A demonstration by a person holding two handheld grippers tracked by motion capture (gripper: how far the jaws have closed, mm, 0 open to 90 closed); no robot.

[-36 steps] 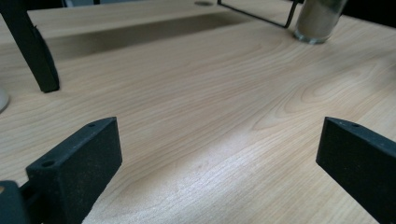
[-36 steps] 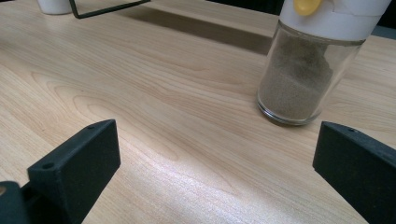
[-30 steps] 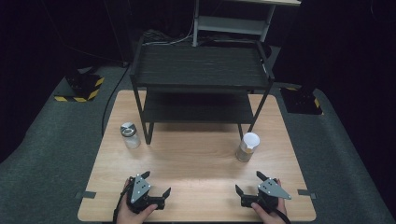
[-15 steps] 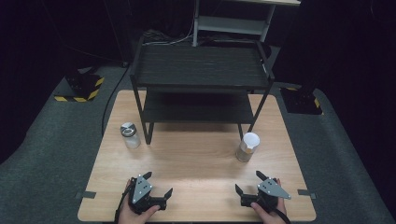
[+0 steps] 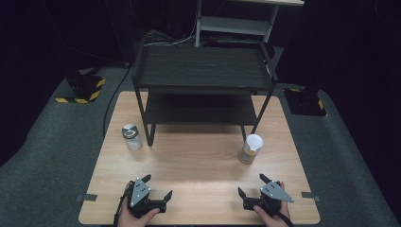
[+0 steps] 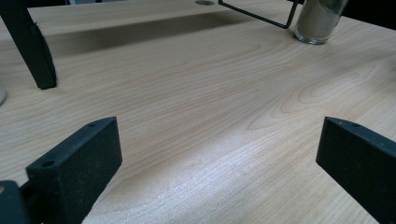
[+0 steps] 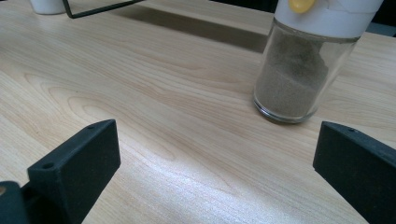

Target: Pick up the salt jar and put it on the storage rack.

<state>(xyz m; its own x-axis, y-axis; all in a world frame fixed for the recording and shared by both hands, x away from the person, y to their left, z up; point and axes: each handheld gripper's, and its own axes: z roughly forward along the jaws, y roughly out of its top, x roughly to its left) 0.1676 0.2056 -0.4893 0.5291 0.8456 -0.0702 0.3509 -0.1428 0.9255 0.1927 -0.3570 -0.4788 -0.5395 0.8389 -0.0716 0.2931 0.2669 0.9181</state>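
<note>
Both claws rest spread apart; the right claw (image 5: pixel 249 186) should approach the white-capped spice jar (image 7: pixel 306 60) squarely, gripping its glass body low, while the left claw (image 5: pixel 157 187) waits on the counter (image 5: pixel 198 161).

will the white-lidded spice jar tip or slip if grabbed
The spice jar looks like smooth glass, so probably slippery and breakable. It stands tall on a narrow base, so a high push may tip it. The powder inside likely weights it low.

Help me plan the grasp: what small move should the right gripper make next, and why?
Probably ease the right gripper forward toward the white-capped jar. Its jaws stand wide open and empty, resting near the table edge, and the jar stands upright ahead, slightly right of centre in the right gripper view, untouched.
</note>
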